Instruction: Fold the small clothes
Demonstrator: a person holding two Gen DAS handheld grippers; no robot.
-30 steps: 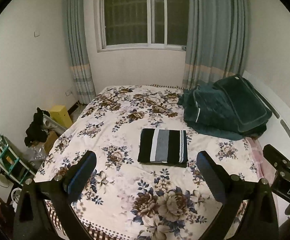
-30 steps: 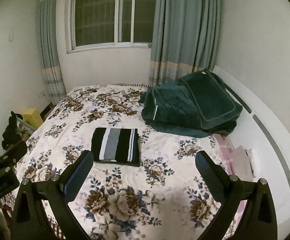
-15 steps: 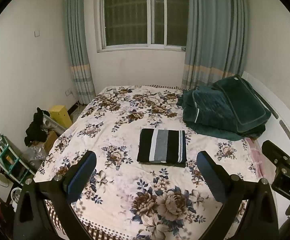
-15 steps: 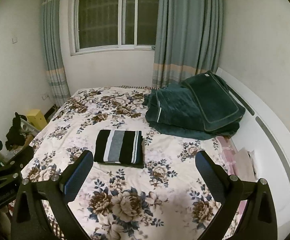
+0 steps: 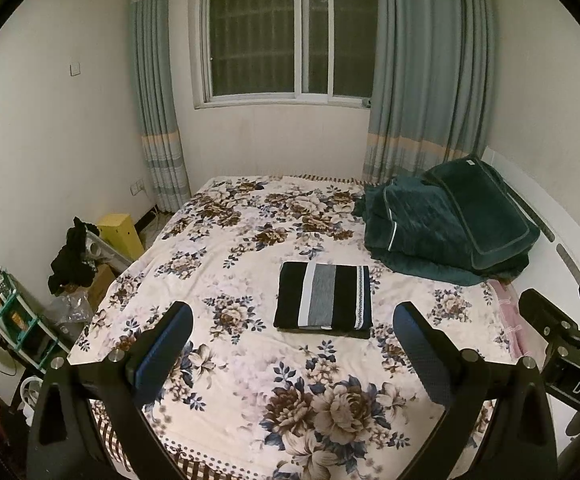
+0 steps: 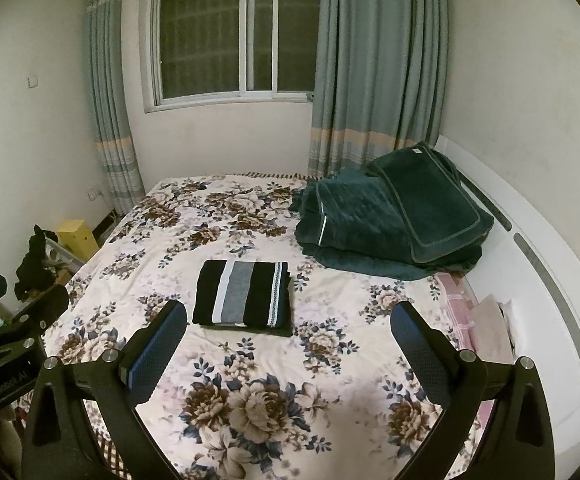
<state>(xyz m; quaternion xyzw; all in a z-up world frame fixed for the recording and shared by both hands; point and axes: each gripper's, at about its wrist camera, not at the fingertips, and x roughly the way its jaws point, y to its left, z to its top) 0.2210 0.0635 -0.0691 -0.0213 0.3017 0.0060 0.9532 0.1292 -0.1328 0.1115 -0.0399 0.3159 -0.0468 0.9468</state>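
Observation:
A small black garment with grey and white stripes [image 5: 323, 297] lies folded into a neat rectangle in the middle of the floral bed [image 5: 226, 392]; it also shows in the right wrist view [image 6: 244, 298]. My left gripper [image 5: 293, 320] is open and empty, held back above the bed's near end, well short of the garment. My right gripper [image 6: 289, 318] is open and empty too, equally far back. Each gripper's body shows at the edge of the other's view.
A pile of dark green bedding [image 5: 447, 222] lies at the far right of the bed [image 6: 393, 220]. A white headboard [image 6: 529, 264] runs along the right. Left of the bed stand a yellow box [image 5: 120, 232], dark clothes and a shelf rack [image 5: 14, 320].
Both grippers have drawn back and risen a little from the bed, so the folded garment looks slightly farther away. The garment has not moved.

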